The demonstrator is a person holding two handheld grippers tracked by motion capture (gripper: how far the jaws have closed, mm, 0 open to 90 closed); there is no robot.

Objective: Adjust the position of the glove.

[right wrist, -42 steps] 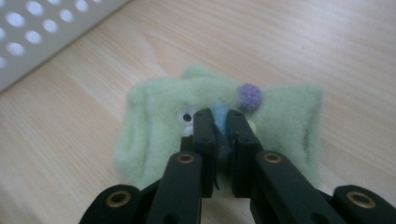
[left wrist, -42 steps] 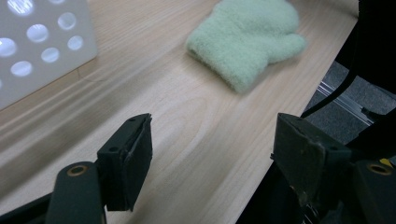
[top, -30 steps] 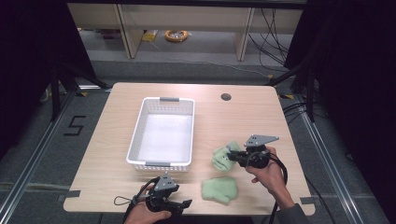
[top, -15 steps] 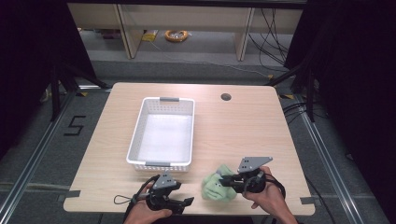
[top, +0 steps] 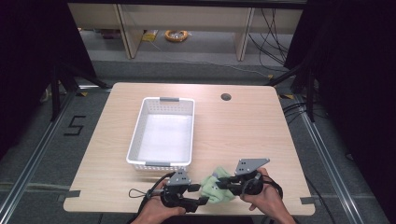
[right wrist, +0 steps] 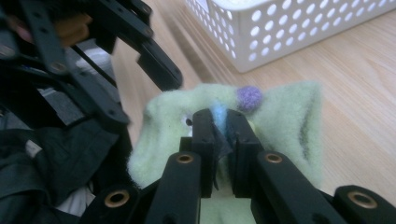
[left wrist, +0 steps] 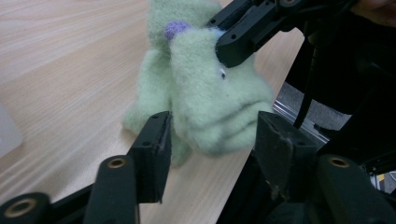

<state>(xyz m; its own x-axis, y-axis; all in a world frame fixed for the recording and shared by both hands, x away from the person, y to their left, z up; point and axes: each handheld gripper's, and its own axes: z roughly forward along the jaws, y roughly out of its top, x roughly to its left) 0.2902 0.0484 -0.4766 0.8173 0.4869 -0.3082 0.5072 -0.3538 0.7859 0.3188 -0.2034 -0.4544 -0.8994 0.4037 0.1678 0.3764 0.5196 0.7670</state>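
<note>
Near the worktop's front edge, the left tongs have just been closing around the green fleece sock, pads not yet pressing; the right tongs pinch it tight

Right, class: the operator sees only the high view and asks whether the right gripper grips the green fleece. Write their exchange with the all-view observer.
Observer: Yes, the right gripper is shut on the green fleece, at a light blue patch.
Operator: And the left?
Observer: The left gripper has just been closing; the fleece sits between its jaws, not yet pinched.
Operator: Any markings?
Observer: A purple pompom beside the right jaws.
</note>
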